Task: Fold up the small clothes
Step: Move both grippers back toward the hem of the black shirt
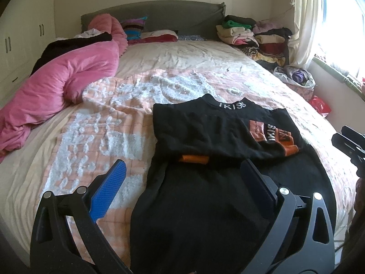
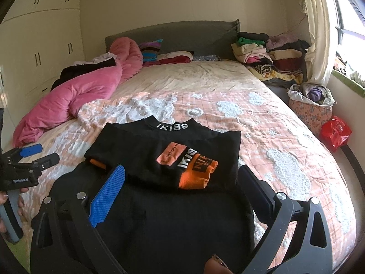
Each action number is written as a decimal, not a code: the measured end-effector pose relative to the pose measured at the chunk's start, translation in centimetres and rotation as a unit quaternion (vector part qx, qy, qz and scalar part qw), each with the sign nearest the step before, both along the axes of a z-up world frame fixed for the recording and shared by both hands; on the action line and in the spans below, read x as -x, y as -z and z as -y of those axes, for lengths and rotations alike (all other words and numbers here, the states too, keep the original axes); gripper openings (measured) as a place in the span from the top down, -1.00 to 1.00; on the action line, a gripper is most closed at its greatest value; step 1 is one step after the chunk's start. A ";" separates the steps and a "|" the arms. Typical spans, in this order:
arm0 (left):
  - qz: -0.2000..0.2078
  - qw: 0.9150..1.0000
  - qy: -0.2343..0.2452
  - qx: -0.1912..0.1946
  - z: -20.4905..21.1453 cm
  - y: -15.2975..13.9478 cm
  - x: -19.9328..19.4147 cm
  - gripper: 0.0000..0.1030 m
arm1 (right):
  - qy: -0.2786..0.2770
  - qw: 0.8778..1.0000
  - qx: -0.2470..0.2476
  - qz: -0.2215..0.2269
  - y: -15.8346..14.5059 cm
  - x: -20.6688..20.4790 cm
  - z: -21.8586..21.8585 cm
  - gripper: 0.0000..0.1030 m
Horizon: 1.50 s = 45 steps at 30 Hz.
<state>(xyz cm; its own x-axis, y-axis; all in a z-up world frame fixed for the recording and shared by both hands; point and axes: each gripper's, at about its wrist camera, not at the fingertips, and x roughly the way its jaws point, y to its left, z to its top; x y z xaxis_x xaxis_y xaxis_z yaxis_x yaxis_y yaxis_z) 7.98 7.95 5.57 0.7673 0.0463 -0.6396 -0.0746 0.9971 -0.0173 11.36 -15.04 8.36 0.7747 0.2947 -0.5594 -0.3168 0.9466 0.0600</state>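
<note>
- On the near half of the bed's peach-and-white quilted cover (image 2: 262, 118), your small black knit top with the white "IKISS" collar lettering (image 2: 168, 157) lies flat, collar pointing toward the headboard.
- Both sleeves look already brought in across the chest: the orange cuff with dark lettering (image 2: 197, 174) rests on the front panel, and a second orange cuff (image 2: 98, 163) peeps out at the garment's left edge. I judge the sleeve folds done.
- What seems left is the bottom-to-top fold, since the lower black body spreads unfolded toward you, and then setting the piece aside, perhaps with the stack of folded clothes by the curtain (image 2: 269, 52).
- Your right gripper (image 2: 182, 182) stands with its jaws wide apart over the lower body of the top, the blue pad over the left part and the dark finger at the right edge; it clamps nothing.
- Your left gripper (image 1: 184, 178) is likewise spread wide, one finger over the cover and the other over the black fabric, holding nothing.
- Whether either finger touches the cloth cannot be told.
- Off to the side, the bunched pink duvet (image 1: 68, 77) lies well apart from the work.
</note>
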 end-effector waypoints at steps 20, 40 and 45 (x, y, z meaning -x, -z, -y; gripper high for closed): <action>-0.027 1.000 -0.007 -0.004 -1.7 1.3 3.5 -0.82 | -0.011 0.999 0.030 -0.021 1.8 2.7 1.0 -0.92; -0.073 0.997 -0.017 -0.013 -3.7 4.2 6.3 -0.82 | -0.004 0.997 0.046 -0.055 4.3 4.7 3.5 -0.92; -0.089 0.996 -0.012 -0.008 -4.3 5.1 7.0 -0.82 | -0.001 0.997 0.050 -0.063 4.9 5.1 4.1 -0.92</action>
